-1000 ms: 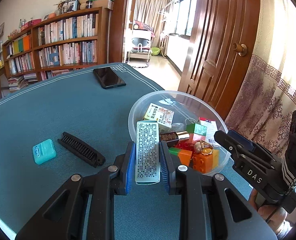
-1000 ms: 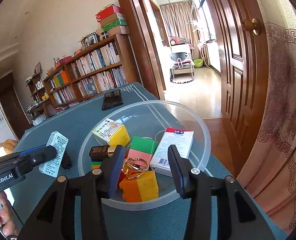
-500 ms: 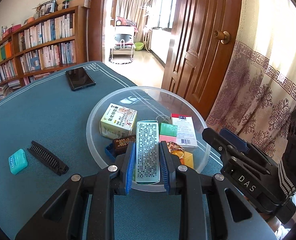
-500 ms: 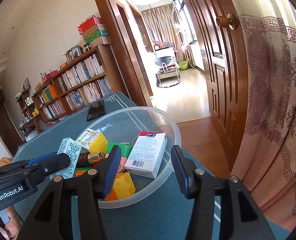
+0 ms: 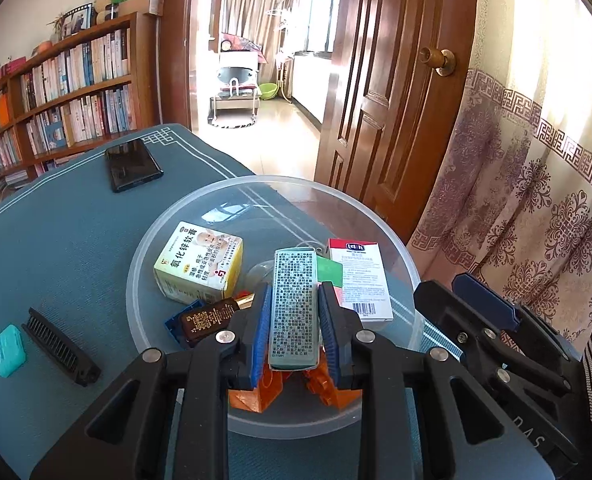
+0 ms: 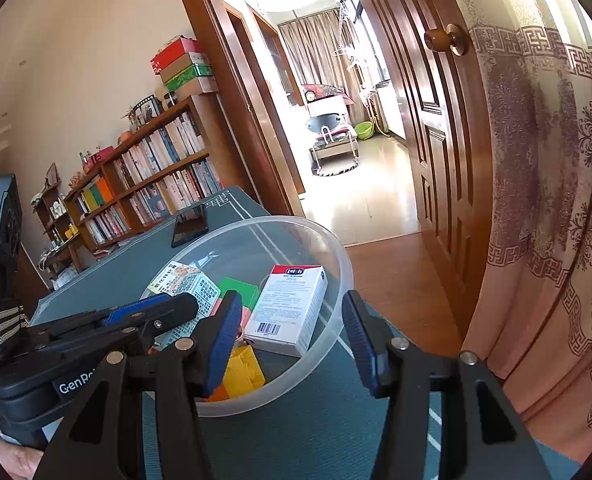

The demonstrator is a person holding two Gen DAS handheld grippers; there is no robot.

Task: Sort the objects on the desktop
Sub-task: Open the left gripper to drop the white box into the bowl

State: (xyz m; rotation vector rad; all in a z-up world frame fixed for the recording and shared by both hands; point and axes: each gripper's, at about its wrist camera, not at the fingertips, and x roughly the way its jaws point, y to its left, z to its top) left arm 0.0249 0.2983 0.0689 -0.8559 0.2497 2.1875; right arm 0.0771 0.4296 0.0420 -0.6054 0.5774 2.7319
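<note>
We judge the slim grey-green box (image 5: 294,306) to be light, stiff card with smooth printed faces, a little slippery but not fragile; we would take it as it is taken now, across its narrow width on the two long sides, near the lower end; a harder squeeze could dent the card. The left gripper (image 5: 295,322) has its jaws clenched on that box, blue pads flat against both long edges, and it hangs over the clear bowl (image 5: 408,264), above the orange blocks (image 5: 256,394), not yet set down. The bowl stands on the tabletop (image 5: 64,248) and already holds a yellow carton (image 5: 198,266), a white box with a red top (image 5: 362,280) and a small brown bottle (image 5: 208,318). A black comb (image 5: 60,346) and a teal floss case (image 5: 8,350) lie outside on the cloth, just beside each other, with a phone (image 5: 133,164) farther off.

Our left gripper tilts forward and downward over the near rim; the right gripper (image 6: 290,344) sits beside the bowl's right edge, jaws released and holding nothing, pointing across the rim.
</note>
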